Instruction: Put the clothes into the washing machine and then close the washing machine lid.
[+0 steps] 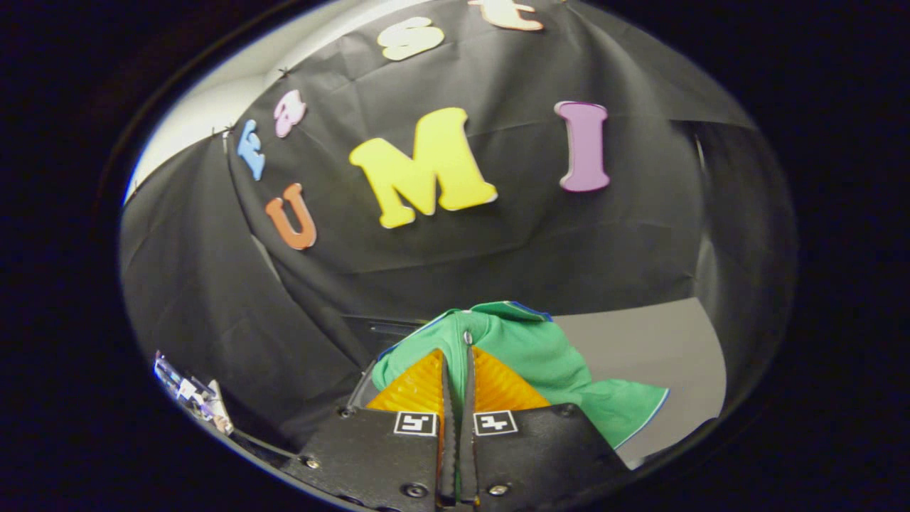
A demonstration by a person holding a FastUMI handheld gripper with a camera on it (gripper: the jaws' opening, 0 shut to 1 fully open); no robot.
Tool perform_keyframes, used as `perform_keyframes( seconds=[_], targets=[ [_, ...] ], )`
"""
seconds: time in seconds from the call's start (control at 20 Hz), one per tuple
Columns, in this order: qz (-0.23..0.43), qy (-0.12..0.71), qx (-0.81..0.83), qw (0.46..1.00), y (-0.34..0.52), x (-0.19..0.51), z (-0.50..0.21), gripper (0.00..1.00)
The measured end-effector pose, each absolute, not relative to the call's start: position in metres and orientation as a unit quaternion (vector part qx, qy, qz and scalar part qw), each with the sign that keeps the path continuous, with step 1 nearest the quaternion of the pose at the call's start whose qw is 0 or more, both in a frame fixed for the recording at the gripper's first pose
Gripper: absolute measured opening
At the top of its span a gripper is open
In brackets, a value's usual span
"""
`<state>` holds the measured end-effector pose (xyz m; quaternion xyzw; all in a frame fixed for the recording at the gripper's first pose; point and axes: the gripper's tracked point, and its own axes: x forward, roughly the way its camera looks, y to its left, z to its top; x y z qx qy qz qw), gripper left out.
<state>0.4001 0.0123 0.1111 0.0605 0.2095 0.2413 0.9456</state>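
A green garment with a thin blue edge hangs bunched from my gripper, lifted up in front of the black cloth wall. The two fingers stand nearly together, pinching a fold of the cloth at their tips. The rest of the garment drapes to the right of and behind the fingers, and its lower end trails down over a grey surface. A dark edge shows behind the garment on the left; what it belongs to I cannot tell.
The black cloth wall stands close ahead and wraps round both sides. A small shiny object lies low at the far left. A pale wall strip shows above the cloth.
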Motion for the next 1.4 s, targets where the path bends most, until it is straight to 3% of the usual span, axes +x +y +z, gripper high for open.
perform_keyframes(
  seconds=[0.35, 0.65, 1.1, 1.4],
  targets=[
    [0.343, 0.211, 0.031, 0.915, 0.129, 0.381, 0.117, 0.06],
    [0.381, 0.226, 0.015, 0.897, 0.208, 0.378, 0.089, 0.06],
    [0.341, 0.311, 0.019, 0.887, 0.258, 0.411, -0.029, 0.06],
    [0.272, 0.361, 0.027, 0.892, 0.266, 0.447, -0.101, 0.06]
  ],
)
